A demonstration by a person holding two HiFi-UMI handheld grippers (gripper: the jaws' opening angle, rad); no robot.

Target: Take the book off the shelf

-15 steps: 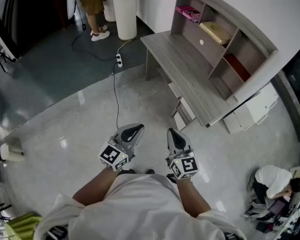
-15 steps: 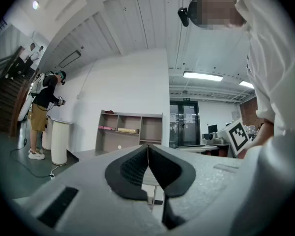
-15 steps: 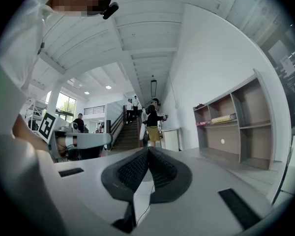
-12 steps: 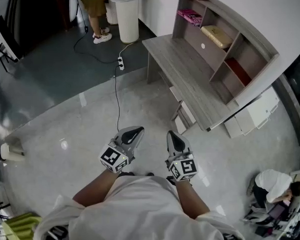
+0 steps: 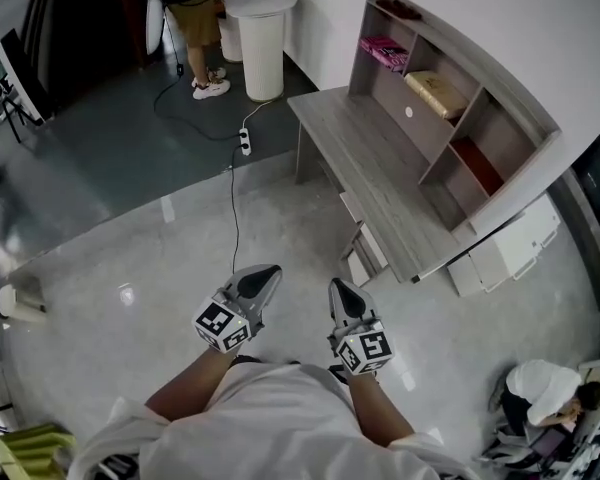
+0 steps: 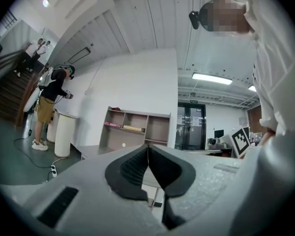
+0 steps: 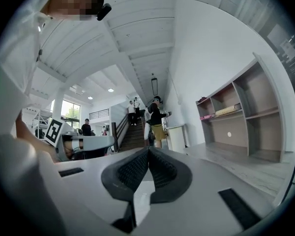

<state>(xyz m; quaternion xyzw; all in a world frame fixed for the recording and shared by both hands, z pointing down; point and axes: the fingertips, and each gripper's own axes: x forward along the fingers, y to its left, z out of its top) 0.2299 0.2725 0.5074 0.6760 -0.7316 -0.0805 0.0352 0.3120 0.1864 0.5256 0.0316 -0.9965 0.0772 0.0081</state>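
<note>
I have both tools low and side by side over the floor (image 5: 180, 258). The left gripper (image 5: 268, 271) and the right gripper (image 5: 337, 288) each have their jaws pressed together on nothing. The tan book (image 5: 435, 94) lies flat in an upper compartment of the shelf (image 5: 510, 108) on the desk (image 5: 365, 158), well apart from both grippers, ahead and to their right.

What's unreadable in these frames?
- Head view: covers of the pink book and tan book are too small to read.
- Head view: the red thing in the shelf is too small to identify.
- Left gripper view: the desk is partly hidden behind the shut left hand-held gripper.
</note>
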